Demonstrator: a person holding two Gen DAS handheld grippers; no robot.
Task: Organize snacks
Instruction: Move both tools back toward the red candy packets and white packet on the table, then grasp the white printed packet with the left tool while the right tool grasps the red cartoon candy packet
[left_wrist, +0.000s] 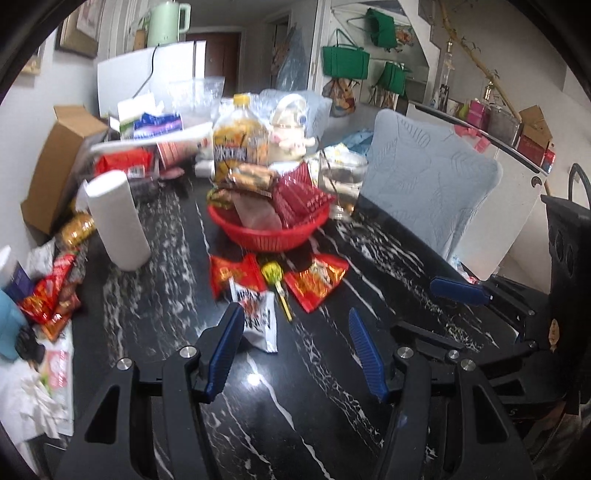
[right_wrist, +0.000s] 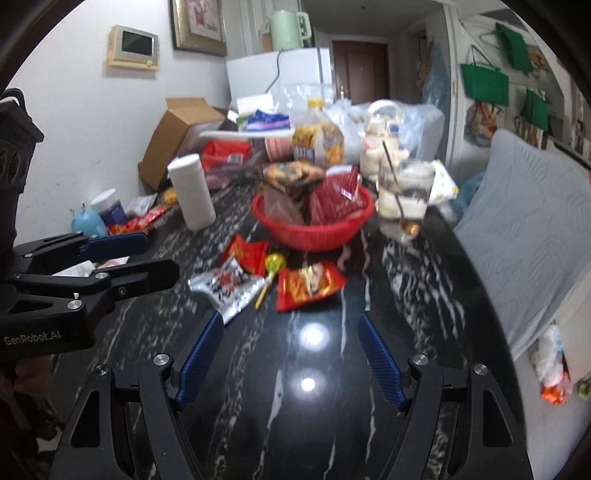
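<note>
A red basket (left_wrist: 273, 236) (right_wrist: 314, 236) heaped with snack packs stands mid-table. In front of it lie a small red pack (left_wrist: 232, 275) (right_wrist: 247, 253), a silver-white pack (left_wrist: 258, 317) (right_wrist: 225, 286), a yellow lollipop (left_wrist: 271, 271) (right_wrist: 275, 264) and a red-orange pack (left_wrist: 317, 280) (right_wrist: 308, 286). My left gripper (left_wrist: 294, 310) (right_wrist: 162, 251) hovers open over the dark marble table, its left pad beside the silver-white pack. My right gripper (right_wrist: 290, 316) (left_wrist: 417, 306) is open and empty, just short of the red-orange pack.
A paper towel roll (left_wrist: 116, 218) stands left of the basket, with more snack packs (left_wrist: 48, 291) along the left edge. A glass with a spoon (right_wrist: 404, 199) sits right of the basket. A snack jar (left_wrist: 240, 144), a cardboard box (left_wrist: 55, 166) and a cushioned chair (left_wrist: 428, 177) surround the table.
</note>
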